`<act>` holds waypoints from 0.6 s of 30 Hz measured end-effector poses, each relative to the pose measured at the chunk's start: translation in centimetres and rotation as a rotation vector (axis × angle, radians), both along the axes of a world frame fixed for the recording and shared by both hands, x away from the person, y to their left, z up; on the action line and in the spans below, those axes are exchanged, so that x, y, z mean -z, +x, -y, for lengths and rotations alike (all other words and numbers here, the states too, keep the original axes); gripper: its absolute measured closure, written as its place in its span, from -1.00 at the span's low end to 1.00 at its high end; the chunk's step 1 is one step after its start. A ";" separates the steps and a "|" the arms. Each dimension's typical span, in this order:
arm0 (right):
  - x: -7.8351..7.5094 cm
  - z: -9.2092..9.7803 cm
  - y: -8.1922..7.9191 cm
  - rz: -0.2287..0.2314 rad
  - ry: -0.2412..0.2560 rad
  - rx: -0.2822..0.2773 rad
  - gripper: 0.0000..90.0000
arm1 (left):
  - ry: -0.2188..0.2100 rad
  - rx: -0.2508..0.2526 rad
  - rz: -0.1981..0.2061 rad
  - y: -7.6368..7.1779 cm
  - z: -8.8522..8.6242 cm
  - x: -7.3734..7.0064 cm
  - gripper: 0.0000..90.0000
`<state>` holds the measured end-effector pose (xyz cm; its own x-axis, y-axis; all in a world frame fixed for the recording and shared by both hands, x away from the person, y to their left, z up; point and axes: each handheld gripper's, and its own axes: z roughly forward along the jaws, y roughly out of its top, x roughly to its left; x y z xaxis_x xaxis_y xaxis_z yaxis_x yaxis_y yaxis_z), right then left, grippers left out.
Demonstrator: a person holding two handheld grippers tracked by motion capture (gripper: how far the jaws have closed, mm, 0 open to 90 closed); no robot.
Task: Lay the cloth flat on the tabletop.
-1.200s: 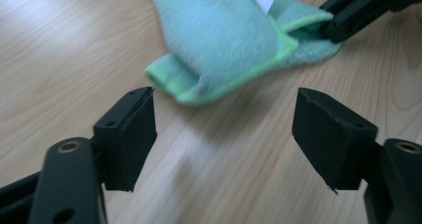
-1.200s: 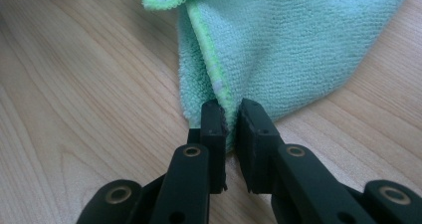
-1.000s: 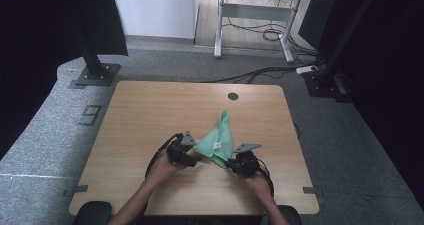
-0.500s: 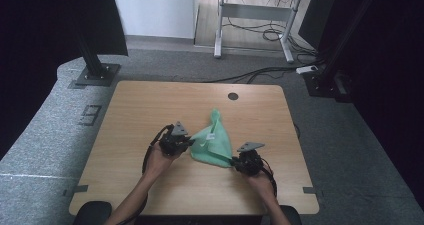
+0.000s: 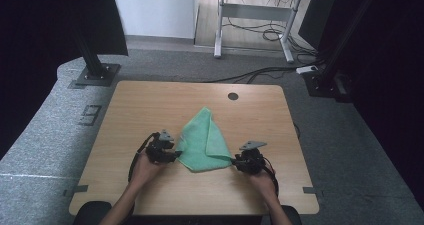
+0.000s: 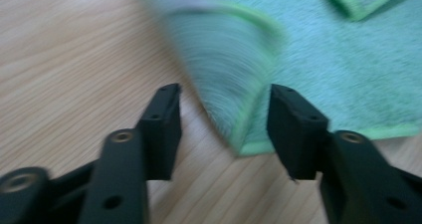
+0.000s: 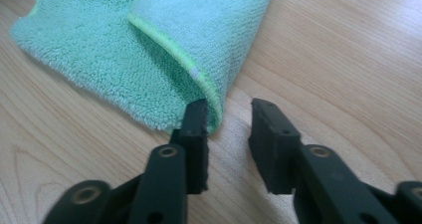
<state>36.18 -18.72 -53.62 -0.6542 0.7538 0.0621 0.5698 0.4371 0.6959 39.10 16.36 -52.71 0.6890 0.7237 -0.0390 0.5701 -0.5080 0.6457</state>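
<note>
One table: wooden table (image 5: 150, 110), light woodgrain top, carrying everything below.
Cloth: green microfibre cloth (image 5: 205, 142), folded to a rough triangle, lies flat near the table's middle, between the two grippers; its apex points away from the person.
Left gripper (image 6: 224, 117): jaws open, gripping nothing; a lime-edged cloth corner lies on the wood between them.
Right gripper (image 7: 229, 127): jaws parted, empty; one jaw sits just beside the cloth's curled edge.
</note>
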 end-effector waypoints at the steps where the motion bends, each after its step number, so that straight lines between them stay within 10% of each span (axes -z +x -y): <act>1: 0.0 0.0 0.0 0.000 0.000 0.000 0.45 | 0.000 0.000 0.000 0.0 0.0 0.0 -0.10; 10: -1.8 -0.2 0.0 0.026 0.052 -0.020 0.26 | -0.019 -0.067 0.052 0.0 -1.7 -1.6 -0.50; 18: -2.2 -2.3 0.9 0.018 0.052 -0.070 0.30 | 0.021 -0.119 0.045 0.6 -2.3 0.0 -0.64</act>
